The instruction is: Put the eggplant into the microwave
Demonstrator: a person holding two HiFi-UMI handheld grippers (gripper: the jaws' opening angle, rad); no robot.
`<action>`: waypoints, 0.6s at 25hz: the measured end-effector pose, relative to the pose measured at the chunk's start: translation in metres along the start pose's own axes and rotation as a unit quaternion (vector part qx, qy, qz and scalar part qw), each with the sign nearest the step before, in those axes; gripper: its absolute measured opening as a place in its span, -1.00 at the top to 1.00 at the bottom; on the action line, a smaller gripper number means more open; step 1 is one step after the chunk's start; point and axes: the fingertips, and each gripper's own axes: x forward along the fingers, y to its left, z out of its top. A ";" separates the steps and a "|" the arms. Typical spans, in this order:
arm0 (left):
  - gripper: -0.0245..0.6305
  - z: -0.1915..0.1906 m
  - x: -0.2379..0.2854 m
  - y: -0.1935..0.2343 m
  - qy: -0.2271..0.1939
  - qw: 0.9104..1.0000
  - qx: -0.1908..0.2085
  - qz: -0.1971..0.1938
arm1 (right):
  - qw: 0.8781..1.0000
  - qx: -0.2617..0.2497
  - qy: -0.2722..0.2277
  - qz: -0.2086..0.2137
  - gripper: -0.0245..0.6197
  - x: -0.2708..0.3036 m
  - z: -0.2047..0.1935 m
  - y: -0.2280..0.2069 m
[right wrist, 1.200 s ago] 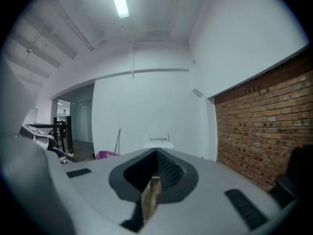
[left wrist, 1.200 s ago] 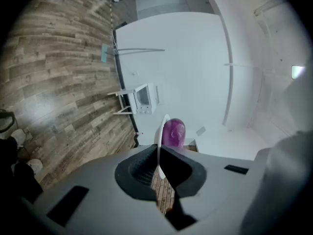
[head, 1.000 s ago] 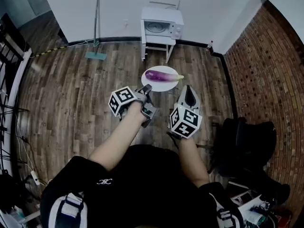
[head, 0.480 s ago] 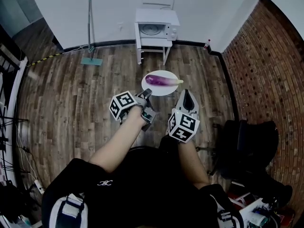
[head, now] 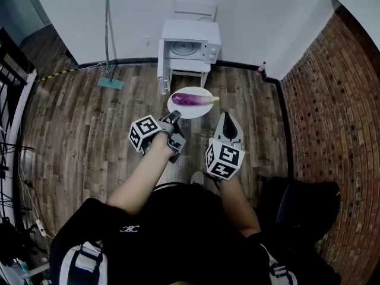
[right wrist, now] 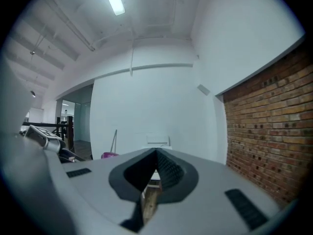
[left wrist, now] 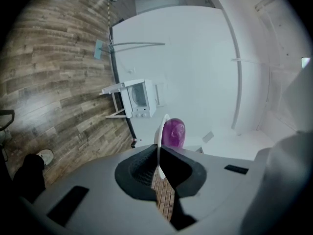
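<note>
A purple eggplant (head: 191, 99) lies on a white plate (head: 180, 110) held above the wood floor. My left gripper (head: 176, 117) is shut on the plate's near rim; in the left gripper view the plate (left wrist: 160, 140) shows edge-on between the jaws, with the eggplant (left wrist: 173, 132) just past them. To its right, my right gripper (head: 227, 119) is shut on nothing and stands apart from the plate. The white microwave (head: 190, 47), door closed, sits on a small white stand against the far wall, beyond the plate. It also shows in the left gripper view as the microwave (left wrist: 139, 96).
A mop (head: 107, 37) leans on the wall left of the microwave. A brick wall (head: 332, 100) closes the right side, with a small bottle (head: 262, 69) at its corner. Dark racks (head: 9, 82) line the left edge.
Both grippers and the plate with the eggplant have moved forward toward the microwave, which now looks larger and nearer. The grip on the plate is unchanged.
</note>
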 end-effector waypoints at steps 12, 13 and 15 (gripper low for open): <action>0.87 -0.009 0.107 -0.028 -0.050 0.999 -0.019 -0.001 | 0.998 0.002 0.010 0.067 0.89 0.087 0.006 -0.073; 0.87 -0.006 0.113 -0.026 -0.052 0.998 -0.024 0.002 | 0.997 0.000 0.013 0.070 0.89 0.094 0.005 -0.075; 0.87 0.002 0.127 -0.026 -0.057 0.998 -0.032 0.009 | 0.997 0.001 0.020 0.074 0.89 0.111 0.006 -0.078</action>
